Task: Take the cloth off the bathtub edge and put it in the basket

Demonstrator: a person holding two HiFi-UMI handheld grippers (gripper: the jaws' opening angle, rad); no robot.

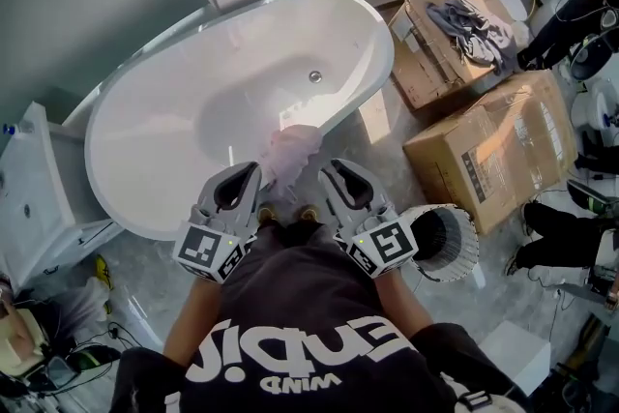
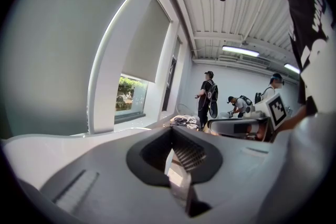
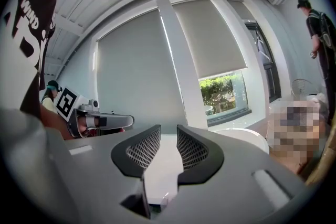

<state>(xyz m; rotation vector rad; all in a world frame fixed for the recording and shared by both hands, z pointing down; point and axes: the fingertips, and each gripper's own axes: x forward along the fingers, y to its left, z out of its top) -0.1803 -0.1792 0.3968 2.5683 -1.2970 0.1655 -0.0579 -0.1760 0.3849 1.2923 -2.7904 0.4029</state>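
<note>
Head view: crumpled pink cloth (image 1: 290, 153) drapes glossy oval bathtub (image 1: 145, 116) rim.

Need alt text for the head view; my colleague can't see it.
A pale pink cloth hangs over the near rim of a white bathtub, with the left gripper and right gripper pointing at it from either side. A white ribbed basket stands on the floor right of the right gripper, near cardboard boxes.
</note>
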